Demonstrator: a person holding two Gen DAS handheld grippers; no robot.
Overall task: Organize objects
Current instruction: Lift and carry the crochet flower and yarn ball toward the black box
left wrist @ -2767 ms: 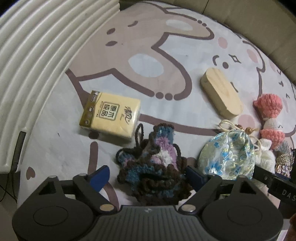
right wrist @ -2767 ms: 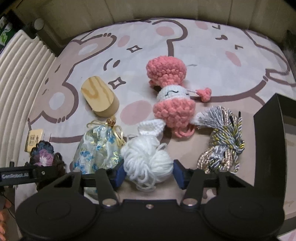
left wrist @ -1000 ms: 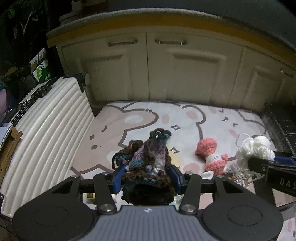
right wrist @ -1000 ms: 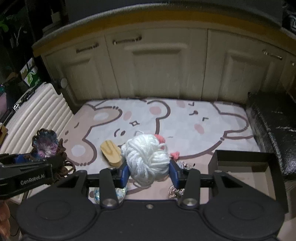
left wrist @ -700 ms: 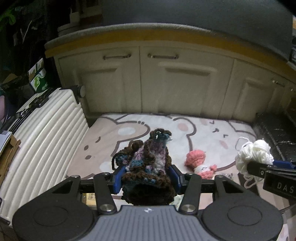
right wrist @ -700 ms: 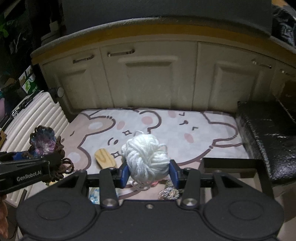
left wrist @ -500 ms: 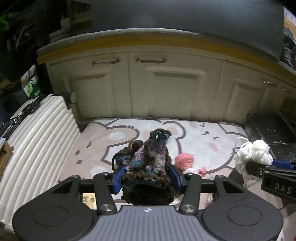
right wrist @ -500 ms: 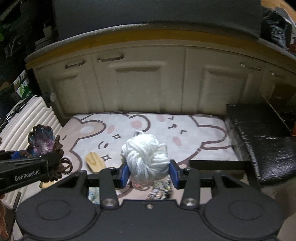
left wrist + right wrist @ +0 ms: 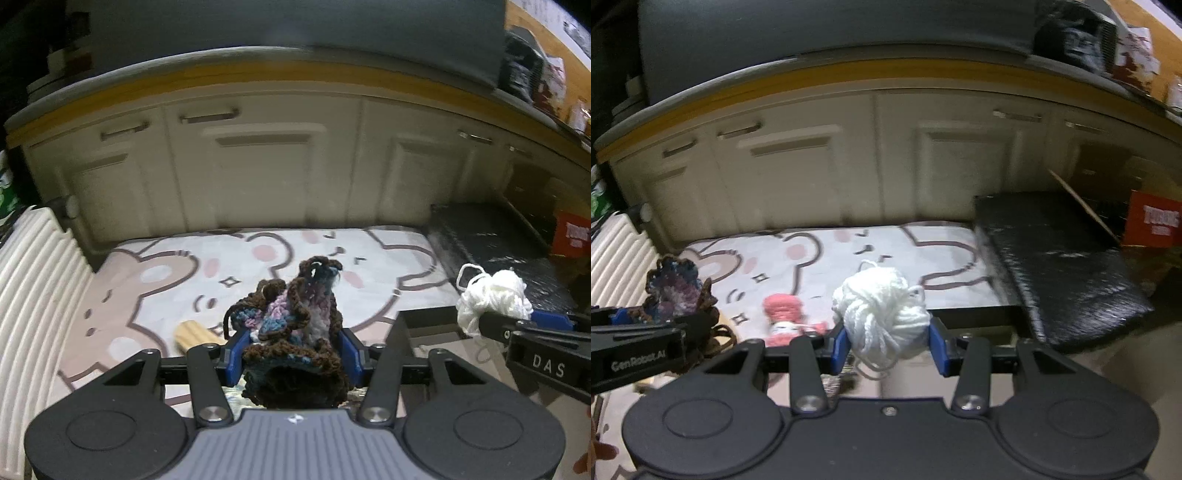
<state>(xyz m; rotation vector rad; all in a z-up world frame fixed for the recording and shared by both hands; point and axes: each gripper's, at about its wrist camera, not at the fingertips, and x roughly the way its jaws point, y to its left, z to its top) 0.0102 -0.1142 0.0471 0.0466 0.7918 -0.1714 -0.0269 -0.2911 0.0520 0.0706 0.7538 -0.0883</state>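
We carry a crocheted pouch (image 9: 295,332) clamped in the left gripper (image 9: 291,356) and white yarn (image 9: 882,314) in the right gripper (image 9: 888,345), bound for the black box (image 9: 424,321).

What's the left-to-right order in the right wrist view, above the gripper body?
White ribbed suitcase → dark crochet piece → pink crochet doll → white yarn ball → black cushion → red box.
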